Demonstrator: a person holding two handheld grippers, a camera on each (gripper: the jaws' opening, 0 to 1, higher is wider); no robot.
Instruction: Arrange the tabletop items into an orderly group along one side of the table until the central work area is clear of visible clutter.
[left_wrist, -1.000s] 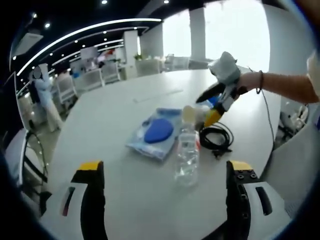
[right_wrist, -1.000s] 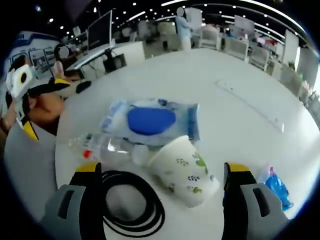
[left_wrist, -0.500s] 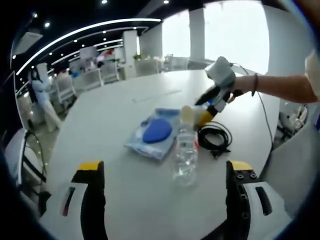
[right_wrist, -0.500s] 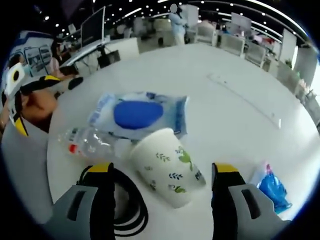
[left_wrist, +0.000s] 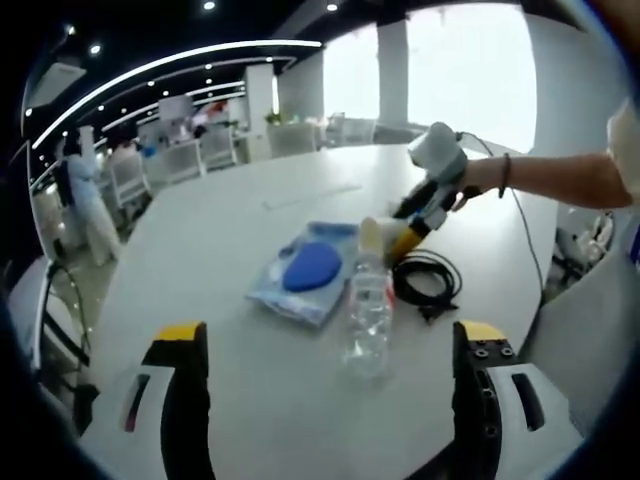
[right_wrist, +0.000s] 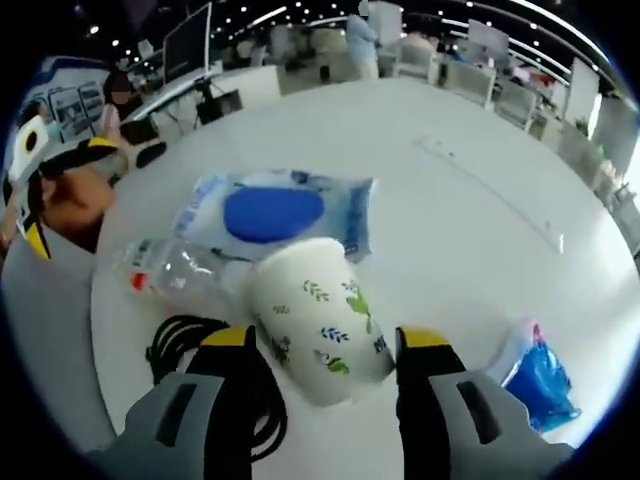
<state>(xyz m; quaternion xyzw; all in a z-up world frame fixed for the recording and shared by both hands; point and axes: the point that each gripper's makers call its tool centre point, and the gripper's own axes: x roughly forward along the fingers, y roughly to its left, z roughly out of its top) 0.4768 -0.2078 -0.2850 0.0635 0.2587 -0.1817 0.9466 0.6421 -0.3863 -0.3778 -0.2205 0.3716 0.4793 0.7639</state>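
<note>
A paper cup (right_wrist: 315, 310) with green leaf prints lies on its side on the white table (left_wrist: 200, 250). My right gripper (right_wrist: 330, 340) is shut on it, one jaw against each side. Behind the cup lie a clear plastic bottle (right_wrist: 175, 270) and a blue wet-wipes pack (right_wrist: 270, 215). In the left gripper view the bottle (left_wrist: 368, 315) lies ahead of my left gripper (left_wrist: 330, 335), which is open and holds nothing. The wipes pack (left_wrist: 305, 270) and the cup (left_wrist: 372, 232) lie farther out. There the right gripper (left_wrist: 398, 238) reaches in from the right.
A coiled black cable (left_wrist: 425, 278) lies right of the bottle, seen too as the cable (right_wrist: 170, 345) beside my right gripper's left jaw. A small blue packet (right_wrist: 540, 375) sits to the cup's right. A thin pale strip (left_wrist: 315, 190) lies far across the table. Chairs and desks stand beyond it.
The right gripper's jaws have narrowed step by step until they meet the cup's sides, and that camera has come closer to the cup. The left gripper has stayed put.
</note>
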